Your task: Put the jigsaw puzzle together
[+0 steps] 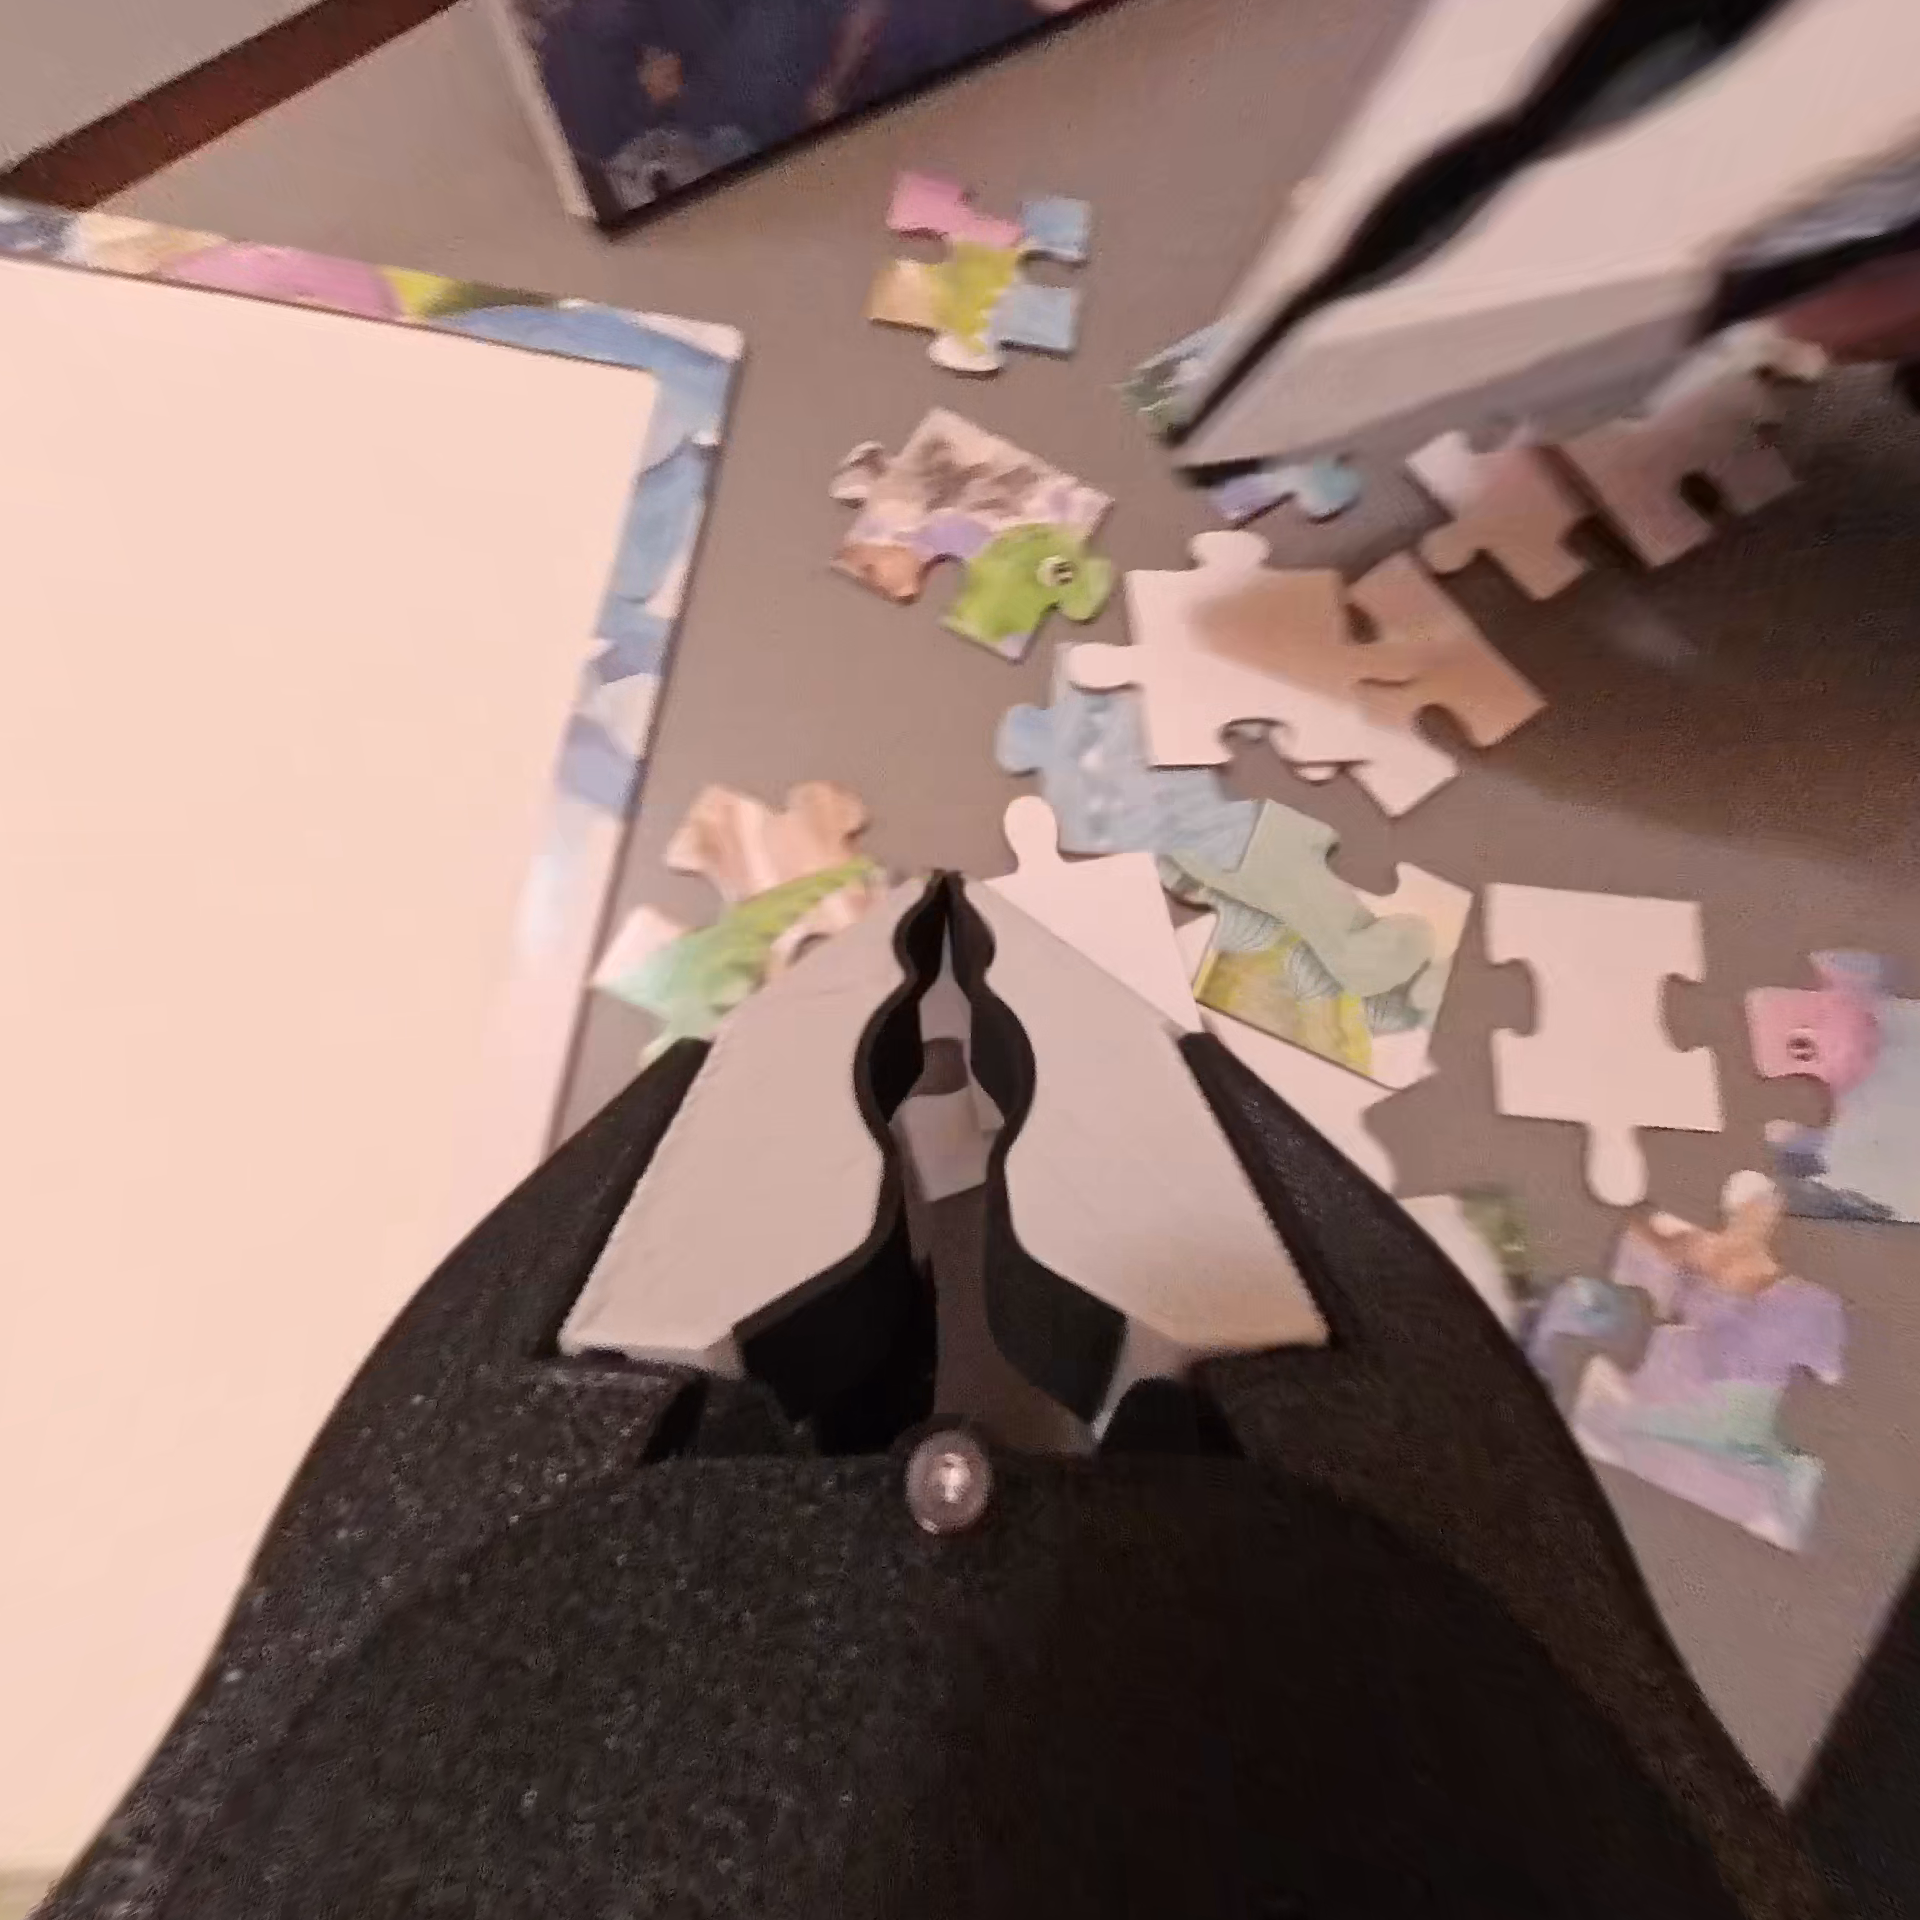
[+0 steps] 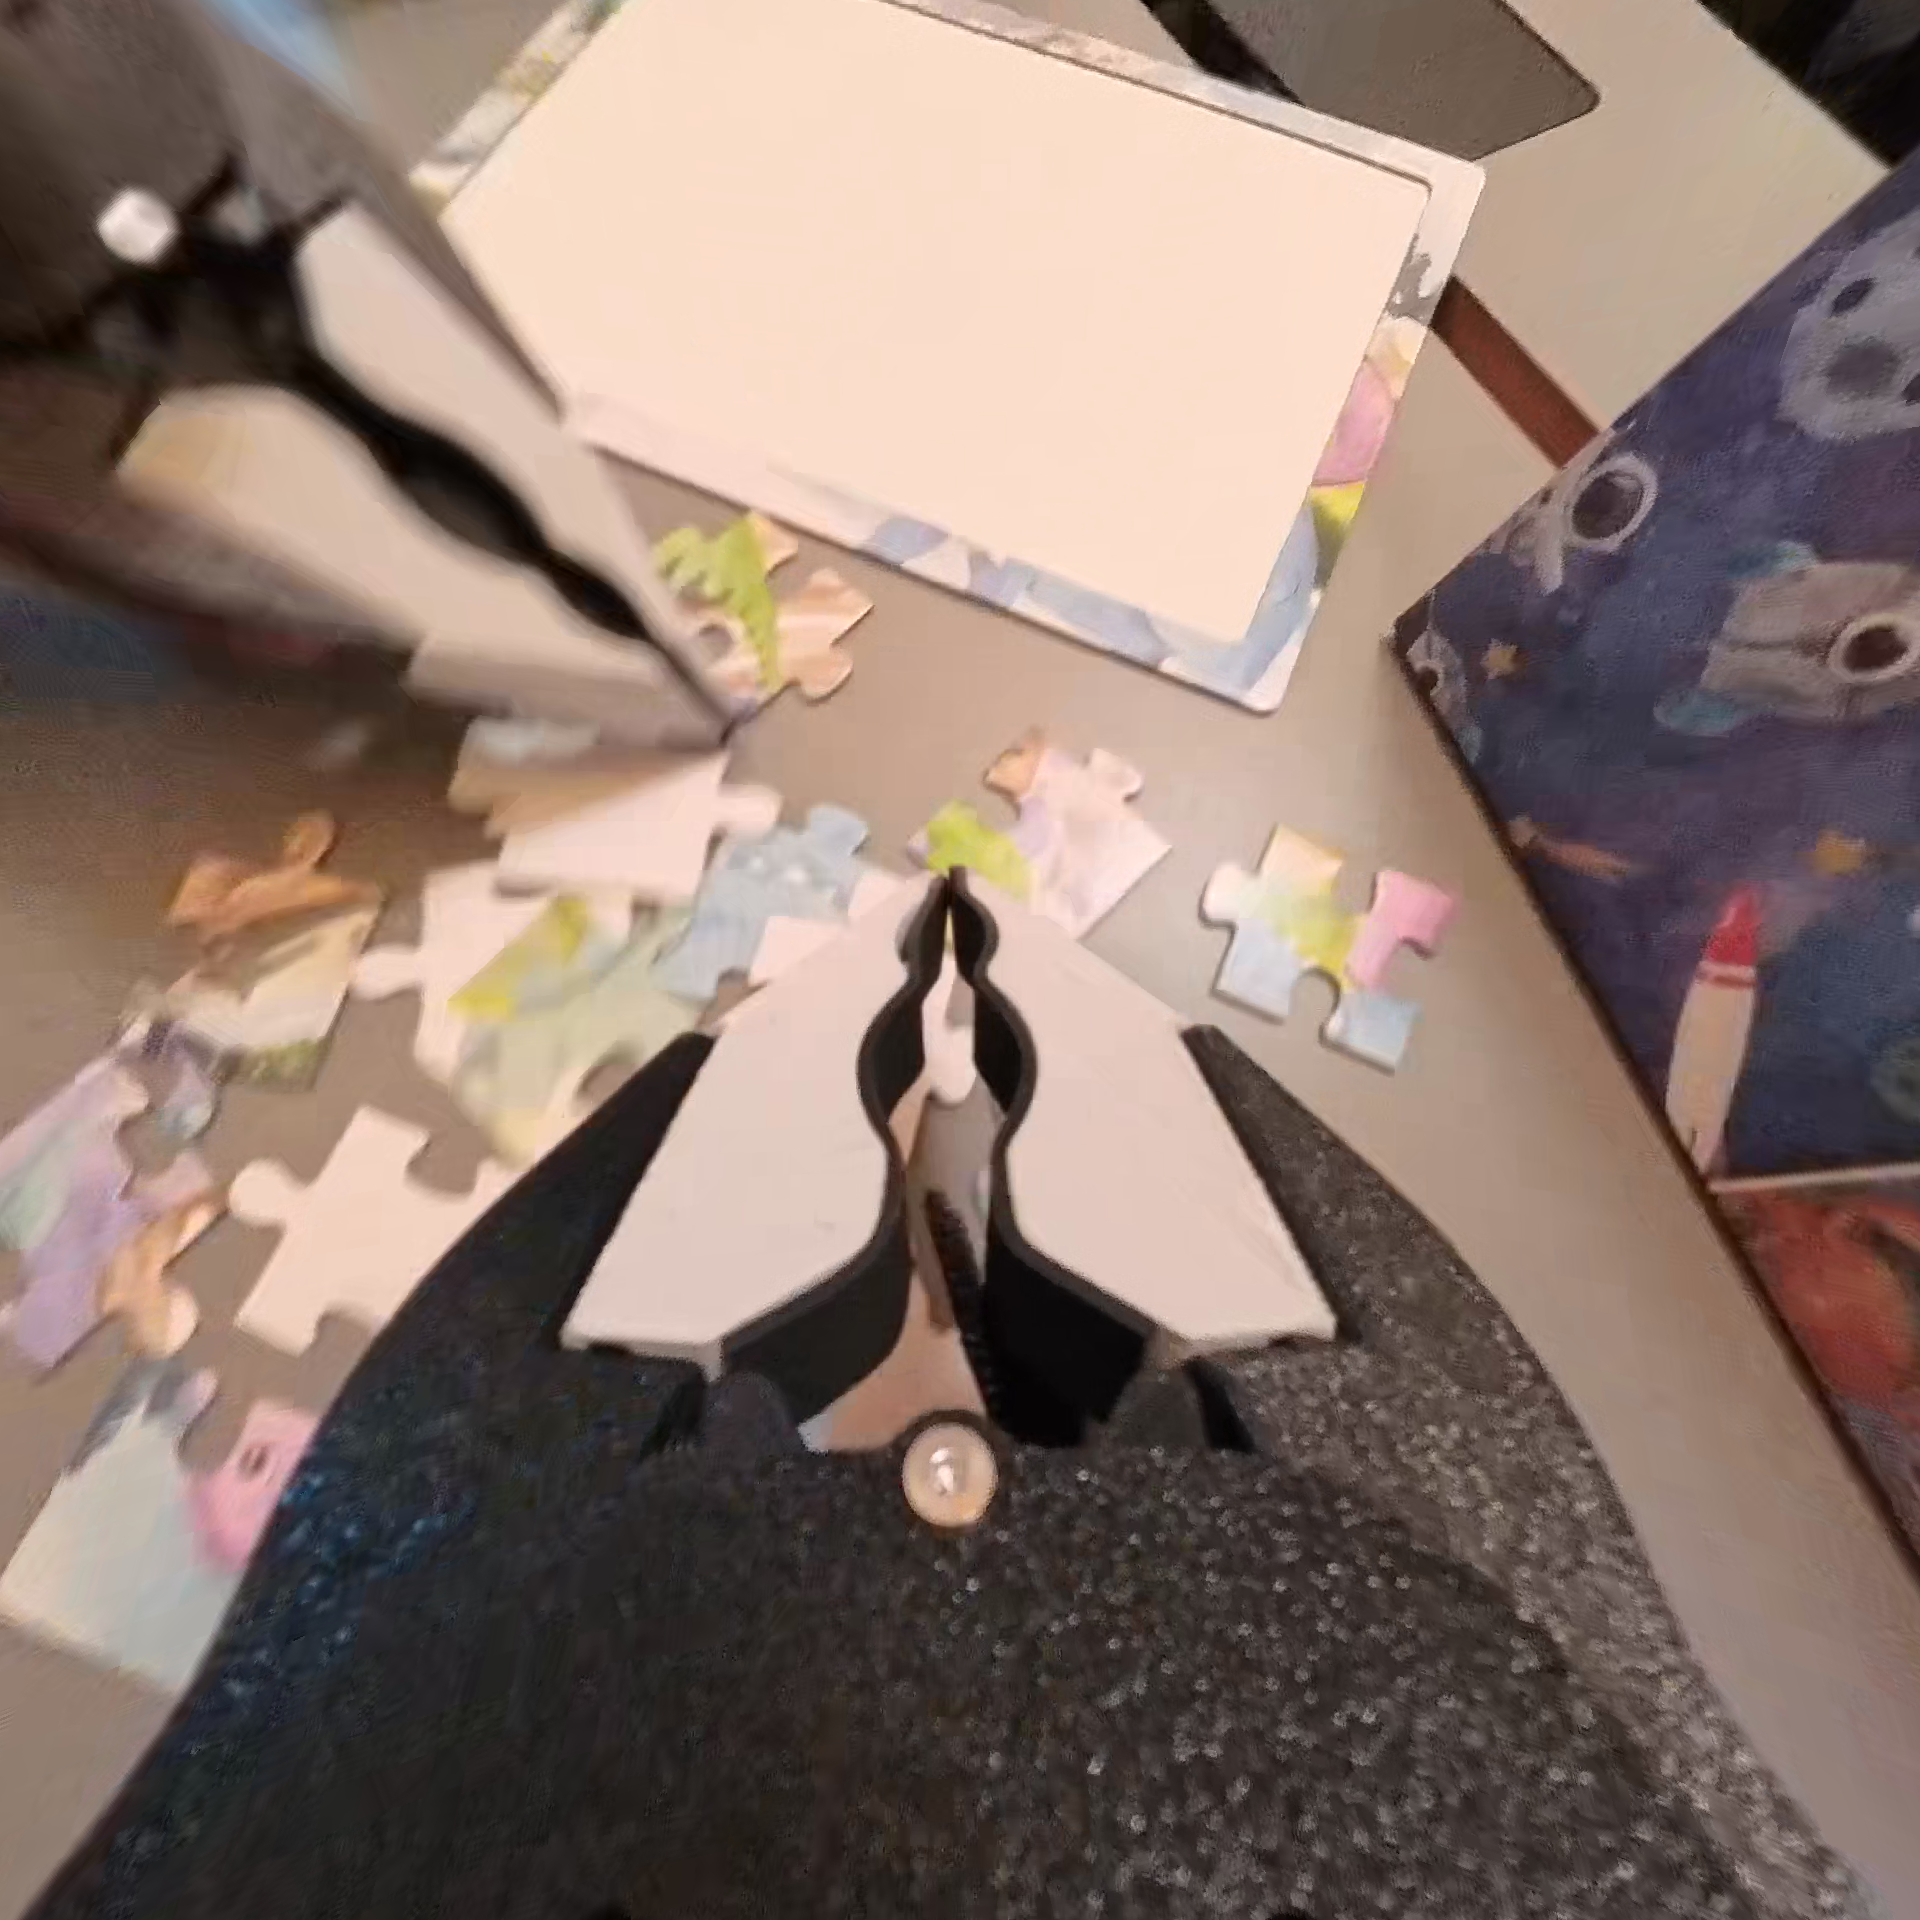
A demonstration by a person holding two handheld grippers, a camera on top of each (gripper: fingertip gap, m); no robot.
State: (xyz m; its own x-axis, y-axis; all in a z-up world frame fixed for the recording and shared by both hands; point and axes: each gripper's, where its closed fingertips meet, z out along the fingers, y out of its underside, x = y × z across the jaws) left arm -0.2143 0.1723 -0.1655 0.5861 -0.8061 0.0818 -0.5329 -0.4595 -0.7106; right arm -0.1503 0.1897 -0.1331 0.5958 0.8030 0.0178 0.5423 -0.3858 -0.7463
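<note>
Several loose jigsaw pieces lie on the grey table, some face up, some white side up. The puzzle tray [image 1: 691,499], with a white inside and a blue picture rim, lies at the left; it also shows in the right wrist view [image 2: 1340,488]. My left gripper [image 1: 948,883] is shut, tips touching, between a green and peach piece [image 1: 769,914] and a white face-down piece [image 1: 1091,904]. My right gripper [image 2: 951,883] is shut, tips touching, just before a green and lilac piece [image 2: 1049,842]. I see no piece between either pair of tips. Each gripper shows blurred in the other's view.
A dark blue puzzle box with a space picture stands at the right [image 2: 1714,623] and at the back in the left wrist view [image 1: 727,83]. A pink, yellow and blue piece [image 2: 1330,935] lies apart near the box. A dark table edge [image 1: 208,94] runs at the back.
</note>
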